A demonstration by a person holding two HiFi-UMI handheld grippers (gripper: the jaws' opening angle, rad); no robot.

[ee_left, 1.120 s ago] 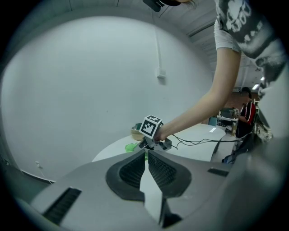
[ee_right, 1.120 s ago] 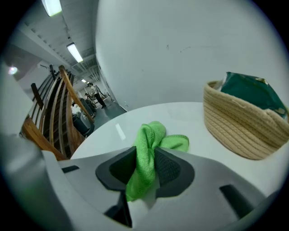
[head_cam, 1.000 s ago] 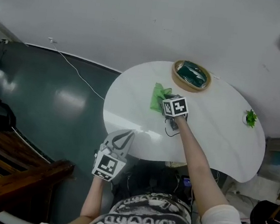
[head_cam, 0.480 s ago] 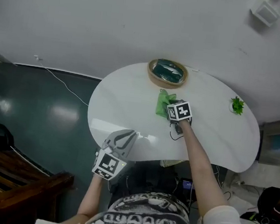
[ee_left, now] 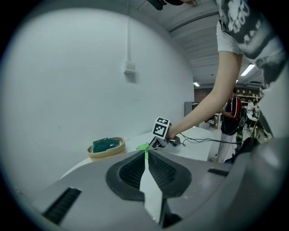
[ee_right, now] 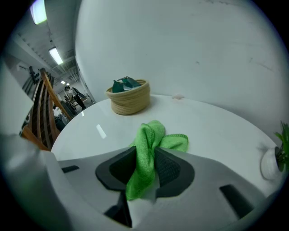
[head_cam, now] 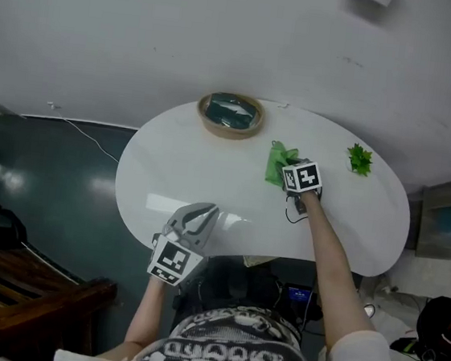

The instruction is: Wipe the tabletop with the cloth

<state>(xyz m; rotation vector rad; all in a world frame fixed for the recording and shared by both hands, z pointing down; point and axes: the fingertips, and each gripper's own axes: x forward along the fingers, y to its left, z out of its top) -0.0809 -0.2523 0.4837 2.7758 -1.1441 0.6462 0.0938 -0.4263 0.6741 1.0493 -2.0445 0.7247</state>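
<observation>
A bright green cloth (ee_right: pixel 151 144) is pinched between the jaws of my right gripper (ee_right: pixel 145 169), its free end lying on the white round tabletop (ee_right: pixel 212 131). From the head view the cloth (head_cam: pixel 278 163) lies right of centre on the table (head_cam: pixel 201 181), just beyond the right gripper (head_cam: pixel 290 168). My left gripper (head_cam: pixel 194 221) hovers at the table's near edge, jaws shut with nothing between them. The left gripper view shows the left gripper (ee_left: pixel 146 158) pointing across the table at the right gripper's marker cube (ee_left: pixel 161 127).
A woven basket (head_cam: pixel 230 115) holding a dark green cloth stands at the table's far side, also seen as the basket (ee_right: pixel 128 96). A small green plant in a white pot (head_cam: pixel 360 159) sits at the far right. A black cable (head_cam: pixel 296 216) trails near my right wrist. A white wall rises behind.
The right gripper has dragged the green cloth to the right across the tabletop, away from the basket. The left gripper has stayed at the near edge.
</observation>
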